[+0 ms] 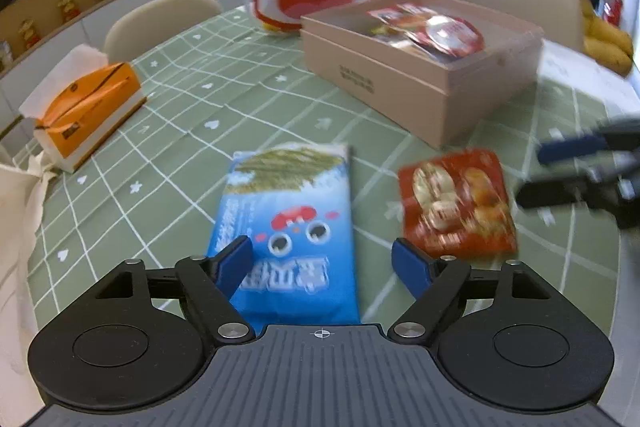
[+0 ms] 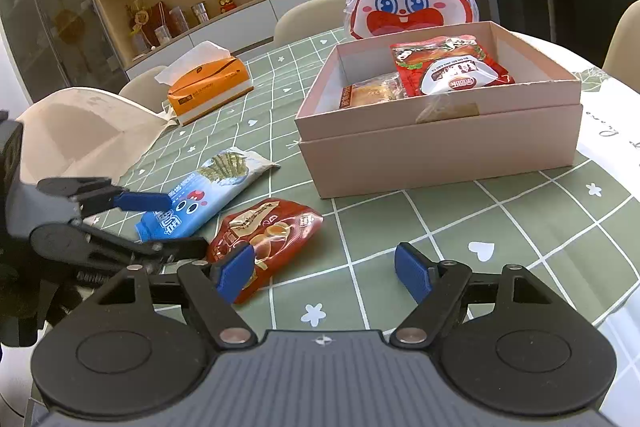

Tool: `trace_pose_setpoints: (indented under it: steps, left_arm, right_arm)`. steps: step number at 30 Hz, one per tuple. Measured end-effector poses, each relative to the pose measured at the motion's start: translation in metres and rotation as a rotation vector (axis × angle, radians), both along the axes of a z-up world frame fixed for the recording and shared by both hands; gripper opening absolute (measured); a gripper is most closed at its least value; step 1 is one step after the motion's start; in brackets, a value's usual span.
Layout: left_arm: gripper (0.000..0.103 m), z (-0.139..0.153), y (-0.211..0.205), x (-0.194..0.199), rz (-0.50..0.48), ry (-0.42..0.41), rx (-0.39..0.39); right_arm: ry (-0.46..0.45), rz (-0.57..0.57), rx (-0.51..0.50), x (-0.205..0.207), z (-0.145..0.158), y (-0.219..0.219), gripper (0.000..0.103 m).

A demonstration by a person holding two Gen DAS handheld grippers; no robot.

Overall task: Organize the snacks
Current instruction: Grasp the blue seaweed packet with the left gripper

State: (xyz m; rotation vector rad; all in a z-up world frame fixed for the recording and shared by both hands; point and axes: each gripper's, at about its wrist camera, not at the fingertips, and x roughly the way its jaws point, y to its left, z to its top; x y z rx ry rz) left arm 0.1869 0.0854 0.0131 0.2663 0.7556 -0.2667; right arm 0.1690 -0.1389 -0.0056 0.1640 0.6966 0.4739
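Blue wrapper first: the blue seaweed snack packet [image 1: 288, 227] lies flat on the green checked tablecloth [image 1: 180, 115], in front of the pink box [image 1: 420, 75] and well short of it. My left gripper [image 1: 322, 263] has its fingers spread wide, one blue pad on either side of the packet's near end, pinching nothing. From the left wrist view the packet's long axis runs almost straight away from the fingers toward the box, so its narrow width sits between the pads. I judge that to be the relation the coming move turns on: lower, close across the short side, lift.

Just beside the blue packet, on its right and also in front of the box, lies the red snack packet [image 2: 266, 239]. My right gripper [image 2: 324, 269] is spread too and holds nothing. Its left pad overlaps the red packet's near corner in the right wrist view, but most of the gap between the pads is bare cloth, so the packet lies off to the left of that gripper, long axis slanting up and right toward the box. I cannot tell whether the pad touches it.

Inside the box some packets already rest, a red one [image 2: 452, 67] on top. So the left gripper is the better lined up, and nearer its packet. The box's near wall stands between both loose packets and the inside, so I expect a lift over it.
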Motion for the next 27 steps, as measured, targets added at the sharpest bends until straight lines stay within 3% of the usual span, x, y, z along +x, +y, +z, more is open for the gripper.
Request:
trace_pose_setpoints:
  steps: [5,10,14,17,19,22,25,27]
  left_arm:
    - [0.081,0.008,0.003,0.022,0.058,-0.030,-0.007]
    - [0.080,0.003,0.002,0.038,0.050,0.018,0.000]
    - [0.095,-0.003,-0.003,0.036,0.000,0.036,-0.006]
    - [0.097,-0.003,-0.003,0.035,-0.016,0.044,-0.027]
    - [0.094,0.003,0.001,0.034,-0.001,0.012,-0.041]
    - [0.092,0.005,0.000,0.031,0.026,-0.068,0.033]
    - [0.093,-0.004,0.001,0.040,0.023,-0.003,0.046]
    - [0.093,-0.005,0.008,0.046,0.038,0.004,0.000]
  right_arm:
    - [-0.003,0.008,-0.006,-0.001,0.000,0.002,0.081]
    - [-0.002,0.010,0.000,-0.001,0.000,0.001,0.082]
    - [-0.002,0.014,0.002,-0.001,-0.001,0.002,0.083]
    - [-0.001,0.016,0.003,-0.001,-0.001,0.002,0.084]
    - [-0.001,0.016,0.003,-0.001,-0.001,0.002,0.084]
    - [-0.002,0.016,0.003,-0.001,-0.001,0.002,0.084]
    - [-0.003,0.022,-0.003,-0.001,-0.001,0.003,0.085]
    - [-0.003,0.025,-0.004,-0.001,-0.001,0.004,0.086]
